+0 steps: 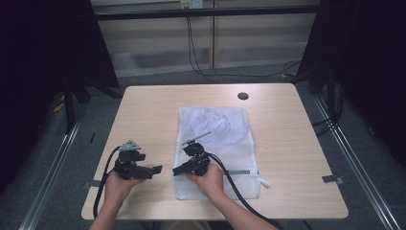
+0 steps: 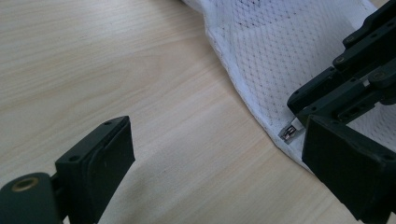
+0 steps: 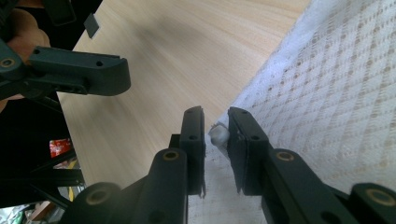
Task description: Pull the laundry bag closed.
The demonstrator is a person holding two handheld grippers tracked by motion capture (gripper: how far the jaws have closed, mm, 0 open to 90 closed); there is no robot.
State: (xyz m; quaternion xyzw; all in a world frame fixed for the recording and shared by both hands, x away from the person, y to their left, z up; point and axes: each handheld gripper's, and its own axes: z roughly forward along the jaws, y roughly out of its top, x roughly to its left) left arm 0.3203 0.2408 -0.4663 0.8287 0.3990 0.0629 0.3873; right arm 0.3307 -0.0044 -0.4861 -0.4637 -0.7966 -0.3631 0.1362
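Observation:
A white mesh laundry bag (image 1: 215, 124) lies flat in the middle of the wooden table (image 1: 153, 110). Its small metal zipper pull (image 2: 288, 134) sits at the bag's near-left corner. My right gripper (image 1: 179, 168) lies over that corner, pointing left. In the right gripper view its jaws (image 3: 215, 116) stand narrowly apart with the pull (image 3: 217, 134) between them, and a thin gap shows on the left side. My left gripper (image 1: 152, 168) hovers over bare wood just left of the bag, wide open (image 2: 217, 135) and empty, facing the right gripper (image 2: 301, 109).
A dark round hole (image 1: 243, 96) marks the table's far side. Grey tape tabs (image 1: 332, 179) stick to the right and left edges. Black curtains and metal rails flank the table, and cables run across the floor beyond it.

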